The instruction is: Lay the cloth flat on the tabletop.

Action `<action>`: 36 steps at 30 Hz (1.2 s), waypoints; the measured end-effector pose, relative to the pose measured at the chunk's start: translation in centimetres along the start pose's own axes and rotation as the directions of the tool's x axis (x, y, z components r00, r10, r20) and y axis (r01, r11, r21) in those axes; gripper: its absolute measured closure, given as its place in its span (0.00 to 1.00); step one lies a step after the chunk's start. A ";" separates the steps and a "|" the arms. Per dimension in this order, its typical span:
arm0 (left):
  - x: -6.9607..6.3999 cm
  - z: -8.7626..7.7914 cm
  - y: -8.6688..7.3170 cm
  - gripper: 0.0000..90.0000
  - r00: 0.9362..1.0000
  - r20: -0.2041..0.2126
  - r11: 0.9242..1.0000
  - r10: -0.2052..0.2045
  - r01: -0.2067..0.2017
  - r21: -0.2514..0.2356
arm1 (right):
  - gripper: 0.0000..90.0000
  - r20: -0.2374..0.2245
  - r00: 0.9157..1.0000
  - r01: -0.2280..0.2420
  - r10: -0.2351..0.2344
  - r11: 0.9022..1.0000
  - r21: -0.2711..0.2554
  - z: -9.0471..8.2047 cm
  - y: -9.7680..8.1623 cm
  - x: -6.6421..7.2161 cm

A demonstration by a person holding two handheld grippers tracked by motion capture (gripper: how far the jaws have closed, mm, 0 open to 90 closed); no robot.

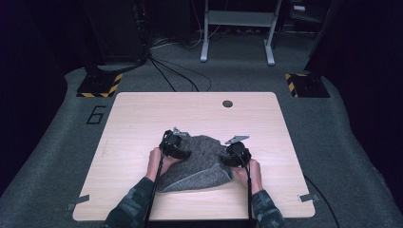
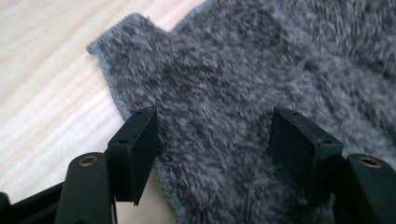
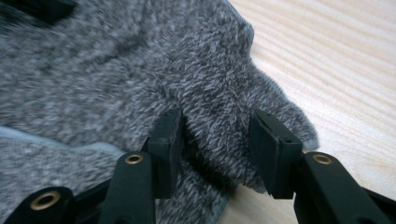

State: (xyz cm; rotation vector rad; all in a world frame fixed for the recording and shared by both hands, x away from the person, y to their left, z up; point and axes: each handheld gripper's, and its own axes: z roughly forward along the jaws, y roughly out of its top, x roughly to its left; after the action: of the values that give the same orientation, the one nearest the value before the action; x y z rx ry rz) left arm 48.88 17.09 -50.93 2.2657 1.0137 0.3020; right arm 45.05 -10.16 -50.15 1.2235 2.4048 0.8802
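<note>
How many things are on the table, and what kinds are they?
Fuzzy grey towel: 1
Black claws, the left claw and the right claw, each with its jaws apart over the towel: 2
Total on the wooden table: 3

Looks like a lab or recording studio setup, not anyone's home. Grey carpet floor (image 1: pixel 57 156) with a big "6" (image 1: pixel 96 114) marked on it next to a plain wooden table (image 1: pixel 142 114), stand bases edged in yellow-black hazard tape (image 1: pixel 100 84), cables (image 1: pixel 176 71) snaking across the floor, and a grey metal frame (image 1: pixel 237 28) at the back. Surroundings are pitch dark.
</note>
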 end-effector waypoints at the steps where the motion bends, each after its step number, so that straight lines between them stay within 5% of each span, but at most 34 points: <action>1: 0.1 -0.3 -0.4 0.37 1.000 0.000 1.000 -0.002 0.002 -0.002 | 0.60 -0.002 1.000 0.000 0.000 1.000 0.003 0.2 0.0 0.0; 13: -0.7 -2.0 -2.8 0.36 0.999 -0.037 1.000 0.004 -0.004 -0.007 | 0.54 -0.008 1.000 0.020 -0.020 1.000 0.015 1.0 0.1 -0.8; 18: 0.1 -3.2 -3.3 0.31 0.999 -0.006 0.999 -0.039 0.039 -0.027 | 0.36 -0.052 0.998 0.042 -0.041 0.999 0.016 0.8 0.1 -1.4; 25: 2.5 -4.1 -1.9 0.27 0.994 -0.028 0.991 -0.102 0.099 -0.091 | 0.24 -0.052 0.999 -0.012 0.010 0.999 -0.052 -1.2 1.0 -3.3; 36: 4.8 -2.0 0.5 0.27 0.994 -0.049 0.993 -0.100 0.096 -0.072 | 0.34 -0.011 0.999 -0.051 0.051 0.999 0.006 0.5 2.4 -5.1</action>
State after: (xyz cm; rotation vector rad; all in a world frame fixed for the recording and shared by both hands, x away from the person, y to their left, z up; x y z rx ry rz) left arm 51.54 21.24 -49.33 2.1478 1.1205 0.3517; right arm 49.77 -12.98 -49.05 1.2905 2.3964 0.8984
